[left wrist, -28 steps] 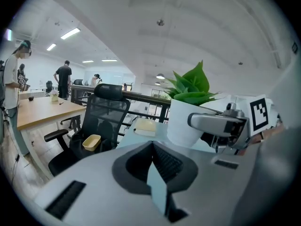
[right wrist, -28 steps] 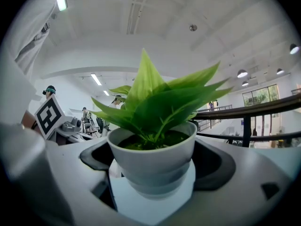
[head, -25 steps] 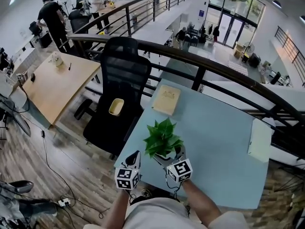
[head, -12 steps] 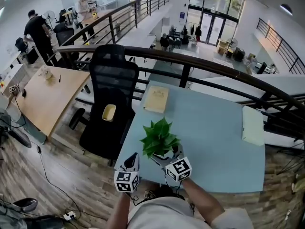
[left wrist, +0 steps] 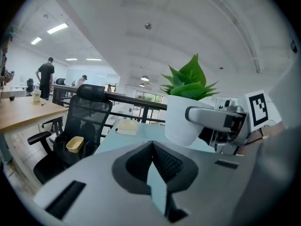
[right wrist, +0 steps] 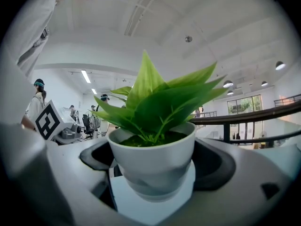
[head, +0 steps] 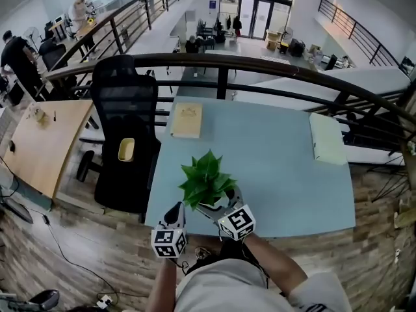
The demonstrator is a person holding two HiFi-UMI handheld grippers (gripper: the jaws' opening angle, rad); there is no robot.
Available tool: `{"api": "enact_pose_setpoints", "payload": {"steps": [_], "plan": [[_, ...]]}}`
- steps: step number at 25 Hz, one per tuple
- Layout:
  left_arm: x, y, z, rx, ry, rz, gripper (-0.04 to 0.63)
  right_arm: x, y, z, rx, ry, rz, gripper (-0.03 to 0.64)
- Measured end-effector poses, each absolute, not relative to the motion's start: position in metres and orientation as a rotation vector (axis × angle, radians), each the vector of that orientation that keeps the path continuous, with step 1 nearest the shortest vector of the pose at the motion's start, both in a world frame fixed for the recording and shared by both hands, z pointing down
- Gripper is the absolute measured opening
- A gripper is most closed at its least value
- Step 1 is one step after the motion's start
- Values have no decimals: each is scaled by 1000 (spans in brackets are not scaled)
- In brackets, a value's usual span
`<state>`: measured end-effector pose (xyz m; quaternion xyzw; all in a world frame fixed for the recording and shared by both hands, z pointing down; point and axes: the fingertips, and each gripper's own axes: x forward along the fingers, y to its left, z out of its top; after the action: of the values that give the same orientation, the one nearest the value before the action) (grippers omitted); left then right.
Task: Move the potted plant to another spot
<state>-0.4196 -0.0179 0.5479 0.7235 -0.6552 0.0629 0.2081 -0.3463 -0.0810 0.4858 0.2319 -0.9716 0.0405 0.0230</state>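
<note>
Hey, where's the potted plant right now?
In the head view the potted plant is over the near left part of the blue table, held in the jaws of the right gripper, with the left gripper just to its left.

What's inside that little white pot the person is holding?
A green leafy plant rising from dark soil fills the white pot, which the right gripper clamps. Anything below the soil surface is hidden by the pot's wall.
</note>
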Motion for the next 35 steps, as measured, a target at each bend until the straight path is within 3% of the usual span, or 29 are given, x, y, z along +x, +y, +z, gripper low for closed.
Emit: {"api": "enact_pose_setpoints", "payload": {"steps": [8,35], "plan": [[-393,-53,542,2079,-1795,198,11,-309,-103,477,816,-3015,109,509],[-186,-131,536,2451,-1337,329,11,-82,-145,467,1432,-2797,67,509]]}}
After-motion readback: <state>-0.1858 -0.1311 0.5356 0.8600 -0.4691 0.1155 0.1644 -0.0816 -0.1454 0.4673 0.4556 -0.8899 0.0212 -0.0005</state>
